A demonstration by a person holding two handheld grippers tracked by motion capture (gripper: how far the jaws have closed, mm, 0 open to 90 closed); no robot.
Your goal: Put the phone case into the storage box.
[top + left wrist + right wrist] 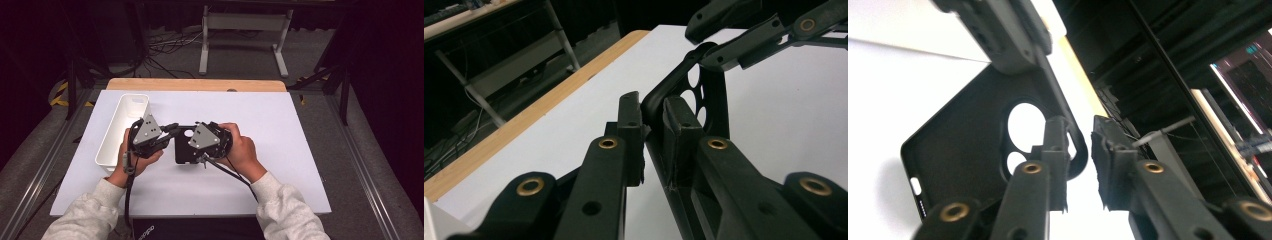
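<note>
Scene: a person seated at a white table (280, 150) works a black, soft-looking phone case with round camera cut-outs (184, 148), held up off the tabletop between 2 hand-held grippers.

Left gripper (172, 128): in the left gripper view its 2 jaws are pressed nearly together on the rim of the phone case (704, 95), pinching that edge near the cut-outs.

Right gripper (192, 131): in the right gripper view the jaws stand a little apart around the curved corner of the phone case (963, 145); one pad touches the rim, but a gap shows beside the other, so a firm grip cannot be told.

Where the case is: mid-table, lifted and tilted, just right of a long white plastic bin (122, 131) that looks empty as far as the high view shows.

Done so far: the case is picked up and shared between both tools, judging by how it hangs.

Left to do: probably a handover or a move to the bin; the case has not reached it, and the right-hand grip looks unfinished.

Writing: a few pale letters sit on a dark object (145, 232) at the near table edge, too small to read; no brand shows on the case or bin.

Surroundings: a wooden strip (195, 84) edges the far side; a white metal stand (245, 35) and cables lie on the floor beyond.
</note>
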